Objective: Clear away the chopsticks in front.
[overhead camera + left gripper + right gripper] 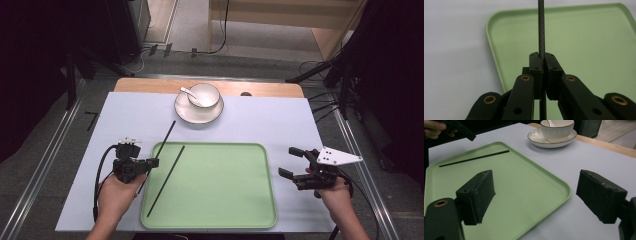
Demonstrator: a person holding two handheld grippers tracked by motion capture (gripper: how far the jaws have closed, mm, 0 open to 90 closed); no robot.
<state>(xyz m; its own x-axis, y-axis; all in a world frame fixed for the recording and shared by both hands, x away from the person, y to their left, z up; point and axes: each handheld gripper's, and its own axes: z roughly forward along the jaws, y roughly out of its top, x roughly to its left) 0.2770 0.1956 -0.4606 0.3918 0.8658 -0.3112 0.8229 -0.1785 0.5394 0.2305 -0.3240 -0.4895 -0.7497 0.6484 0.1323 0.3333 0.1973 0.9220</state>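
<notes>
My left gripper (pixel 154 162) hangs over the left rim of the green tray (pixel 225 220), shut on a thin black chopstick (pixel 167 133) that slants up toward the bowl. In the left gripper view the pads (pixel 535 62) pinch that chopstick (pixel 541 25) with the tray (pixel 586 37) below it. A second black chopstick (pixel 166 180) lies slantwise in the left part of the tray. My right gripper (pixel 287 161) is just past the tray's right edge, jaws wide open with nothing between them (pixel 536 187). That view also has the lying chopstick (pixel 474 158).
A white bowl (pixel 204 95) with a white spoon (pixel 189 92) stands on a saucer (pixel 198 115) at the back of the pale mat. The mat covers a wooden table (pixel 270 90). In the right gripper view the bowl (pixel 556 127) is at the top.
</notes>
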